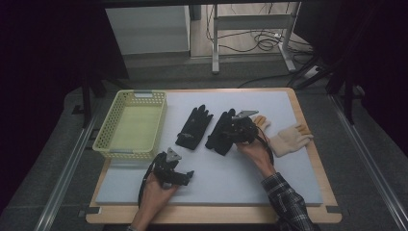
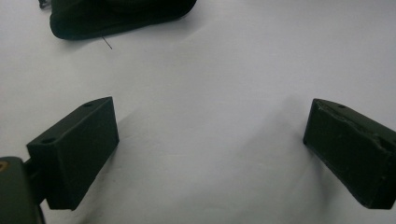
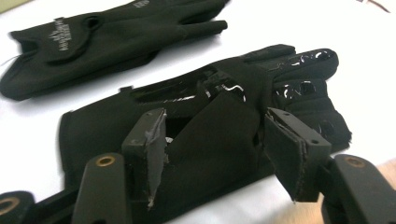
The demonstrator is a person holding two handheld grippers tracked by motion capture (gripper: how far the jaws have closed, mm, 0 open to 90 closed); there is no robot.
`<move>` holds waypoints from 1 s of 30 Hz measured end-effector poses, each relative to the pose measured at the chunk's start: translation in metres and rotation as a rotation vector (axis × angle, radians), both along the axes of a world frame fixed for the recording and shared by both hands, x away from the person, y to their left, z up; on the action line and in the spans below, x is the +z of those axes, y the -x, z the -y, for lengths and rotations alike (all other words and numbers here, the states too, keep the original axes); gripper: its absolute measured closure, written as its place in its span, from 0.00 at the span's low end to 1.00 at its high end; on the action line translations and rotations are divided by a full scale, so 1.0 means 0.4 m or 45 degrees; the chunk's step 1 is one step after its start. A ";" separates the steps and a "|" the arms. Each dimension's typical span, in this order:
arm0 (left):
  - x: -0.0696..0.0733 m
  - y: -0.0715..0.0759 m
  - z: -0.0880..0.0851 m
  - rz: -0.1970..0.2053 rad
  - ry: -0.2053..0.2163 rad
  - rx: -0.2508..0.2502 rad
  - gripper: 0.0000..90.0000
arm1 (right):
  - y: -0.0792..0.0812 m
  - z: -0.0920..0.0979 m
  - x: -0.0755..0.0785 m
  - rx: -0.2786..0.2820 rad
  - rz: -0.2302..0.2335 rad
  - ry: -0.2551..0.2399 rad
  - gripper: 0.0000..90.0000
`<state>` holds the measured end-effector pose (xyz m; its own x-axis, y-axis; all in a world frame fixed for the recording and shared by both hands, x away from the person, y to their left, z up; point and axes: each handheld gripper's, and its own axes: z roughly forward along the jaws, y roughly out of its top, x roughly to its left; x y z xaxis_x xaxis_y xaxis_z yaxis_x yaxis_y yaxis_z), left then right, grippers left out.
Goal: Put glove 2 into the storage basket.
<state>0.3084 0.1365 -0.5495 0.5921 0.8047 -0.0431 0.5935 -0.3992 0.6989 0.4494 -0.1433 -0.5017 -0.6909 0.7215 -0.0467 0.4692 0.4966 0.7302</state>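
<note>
Right tool (image 3: 212, 154): over the nearer black glove (image 3: 196, 135) right of the table's middle — its jaws stand on either side of a raised fold of the fabric; whether the pads press it cannot be told.
Left tool (image 2: 210, 149): jaws spread wide, nothing between them, low over the bare white mat (image 2: 210, 84) at the near left.
Second black glove (image 1: 194, 127): flat on the mat, just left of the first, apart from it.
Beige gloves (image 1: 290, 139): to the right of the right tool — one partly hidden behind it.
Yellow basket (image 1: 107, 129): far left edge of the table (image 1: 211, 214).
</note>
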 end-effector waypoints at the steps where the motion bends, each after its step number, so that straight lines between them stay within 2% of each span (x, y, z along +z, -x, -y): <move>1: 0.000 0.000 0.000 0.000 0.000 0.000 0.04 | -0.008 -0.005 -0.003 -0.012 -0.010 0.002 0.45; 6: 0.000 0.000 0.000 0.000 0.001 0.000 0.04 | -0.035 -0.017 -0.018 -0.038 -0.029 0.016 0.45; 8: 0.000 0.000 0.000 0.000 0.001 0.000 0.04 | -0.050 -0.025 -0.030 -0.055 -0.060 0.001 0.35; 10: 0.000 0.000 0.000 0.000 0.001 0.000 0.04 | -0.062 -0.037 -0.040 -0.067 -0.072 0.008 0.31; 14: 0.000 0.000 0.000 0.000 0.002 -0.001 0.04 | -0.079 -0.057 -0.050 -0.076 -0.086 0.077 0.29; 16: 0.000 0.000 0.000 0.000 0.001 -0.001 0.04 | -0.082 -0.058 -0.051 -0.074 -0.097 0.080 0.32; 17: 0.000 0.000 0.000 0.000 0.001 -0.001 0.04 | -0.089 -0.057 -0.048 -0.059 -0.152 0.045 0.46; 18: 0.000 0.000 0.000 0.000 0.001 -0.001 0.04 | -0.088 -0.059 -0.046 -0.056 -0.150 0.051 0.50; 19: 0.000 0.000 0.000 0.000 0.001 -0.001 0.04 | -0.084 -0.059 -0.044 -0.057 -0.143 0.059 0.62; 20: 0.000 0.000 0.000 0.000 0.001 -0.001 0.04 | -0.081 -0.059 -0.044 -0.060 -0.120 0.084 0.66; 22: 0.000 0.000 0.000 0.000 0.001 -0.001 0.04 | -0.076 -0.056 -0.044 -0.054 -0.110 0.084 0.80; 24: 0.000 0.000 0.000 0.000 0.001 -0.001 0.04 | -0.073 -0.055 -0.044 -0.043 -0.106 0.084 0.85; 30: -0.001 0.000 0.000 0.000 0.005 0.002 0.04 | -0.060 -0.059 -0.035 -0.002 -0.058 0.124 0.87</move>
<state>0.3084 0.1364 -0.5498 0.5912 0.8052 -0.0460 0.5937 -0.3958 0.7006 0.4733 -0.1199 -0.5156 -0.6927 0.7162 -0.0848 0.5019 0.5632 0.6564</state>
